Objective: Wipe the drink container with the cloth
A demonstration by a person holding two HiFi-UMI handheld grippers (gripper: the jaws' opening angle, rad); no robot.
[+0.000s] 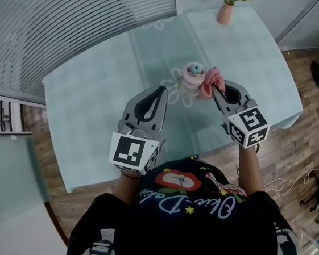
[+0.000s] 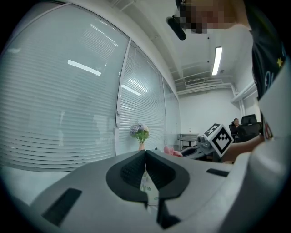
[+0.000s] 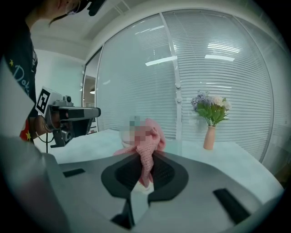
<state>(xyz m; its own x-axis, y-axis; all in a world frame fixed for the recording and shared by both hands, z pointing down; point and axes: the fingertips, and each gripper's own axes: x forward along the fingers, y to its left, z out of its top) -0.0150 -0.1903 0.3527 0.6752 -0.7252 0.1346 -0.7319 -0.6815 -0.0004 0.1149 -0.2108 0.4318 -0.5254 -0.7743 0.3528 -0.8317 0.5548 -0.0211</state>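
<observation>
The drink container (image 1: pixel 191 78) is a small pale pink cup with a teal cap, upright on the table's middle. A pink cloth (image 1: pixel 211 83) hangs against its right side, and my right gripper (image 1: pixel 215 90) is shut on it. In the right gripper view the cloth (image 3: pixel 148 150) rises from between the closed jaws and covers part of the blurred cup (image 3: pixel 128 136). My left gripper (image 1: pixel 163 90) is shut and holds nothing, its tip just left of the cup. In the left gripper view its jaws (image 2: pixel 145 157) meet, with the cloth (image 2: pixel 172 152) beyond.
A pale teal tablecloth (image 1: pixel 99 96) covers the table. A vase of flowers (image 1: pixel 227 2) stands at the far right edge, also seen as the vase (image 3: pixel 209 136) in the right gripper view. Slatted blinds (image 1: pixel 79 24) back the table. Wood floor (image 1: pixel 300 154) lies to the right.
</observation>
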